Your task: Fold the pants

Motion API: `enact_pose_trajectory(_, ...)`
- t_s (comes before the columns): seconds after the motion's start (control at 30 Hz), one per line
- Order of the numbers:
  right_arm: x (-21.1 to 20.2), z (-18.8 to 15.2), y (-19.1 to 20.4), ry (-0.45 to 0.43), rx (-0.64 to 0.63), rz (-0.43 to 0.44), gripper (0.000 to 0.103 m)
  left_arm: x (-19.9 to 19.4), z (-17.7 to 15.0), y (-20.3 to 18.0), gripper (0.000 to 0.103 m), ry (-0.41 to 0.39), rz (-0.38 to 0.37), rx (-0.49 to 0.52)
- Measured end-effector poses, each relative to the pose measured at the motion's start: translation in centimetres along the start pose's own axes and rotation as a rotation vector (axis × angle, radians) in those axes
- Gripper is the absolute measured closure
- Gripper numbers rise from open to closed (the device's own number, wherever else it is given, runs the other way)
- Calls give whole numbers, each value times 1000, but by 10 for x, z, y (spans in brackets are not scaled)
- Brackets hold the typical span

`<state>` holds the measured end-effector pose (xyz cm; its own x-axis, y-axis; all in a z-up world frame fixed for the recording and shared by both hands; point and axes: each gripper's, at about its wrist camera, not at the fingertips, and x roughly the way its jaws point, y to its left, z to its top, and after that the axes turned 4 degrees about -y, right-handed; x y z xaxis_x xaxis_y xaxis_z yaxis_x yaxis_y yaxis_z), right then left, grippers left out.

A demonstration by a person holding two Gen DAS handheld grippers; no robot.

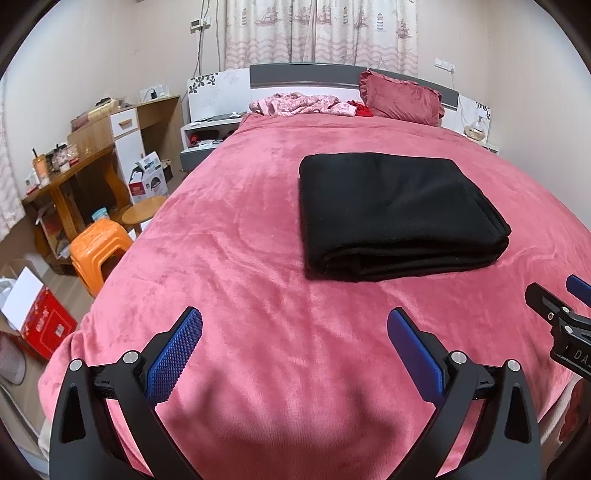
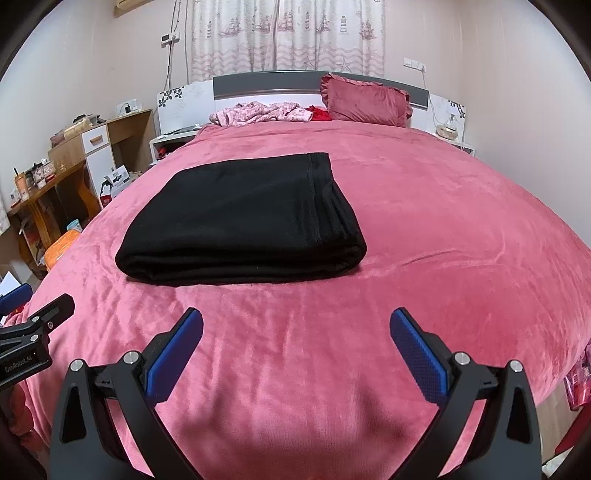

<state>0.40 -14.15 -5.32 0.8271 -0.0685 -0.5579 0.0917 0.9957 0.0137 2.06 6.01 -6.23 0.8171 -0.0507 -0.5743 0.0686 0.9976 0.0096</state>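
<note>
The bed (image 1: 258, 229) fills both views, covered by a pink plush blanket (image 2: 424, 229) that lies smooth with faint creases; behind it stands a grey and white headboard (image 1: 306, 75), and behind that hang patterned curtains (image 2: 288, 33). The pants (image 1: 395, 214), black, lie on the blanket near the middle of the bed, folded into a thick rectangular stack with layered edges facing the cameras; in the right wrist view a seam runs down the stack near its right side. A red pillow (image 1: 400, 98) leans against the headboard, and just left of it lies a crumpled pink garment (image 1: 295, 105). To the left of the bed stands a wooden table (image 1: 74, 166) crowded with small items; near it on the floor are an orange stool (image 1: 99, 247) and a round wooden stool (image 1: 142, 212), with a red box (image 1: 46, 328) closer to the camera. The left tool (image 1: 294, 341) hovers above the blanket short of the pants, its blue pads (image 1: 173, 358) spread wide and holding nothing; the right tool (image 2: 296, 341) hovers beside it, likewise spread wide and empty, well apart from the stack; each tool's tip shows at the edge of the other's view.
</note>
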Motion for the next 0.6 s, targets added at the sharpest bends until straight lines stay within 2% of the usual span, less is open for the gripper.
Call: enact_pose_trajectory(0.6, 4, -1, -3, 8, -1, 6, 2, 1, 0, 1, 4, 10, -4, 4)
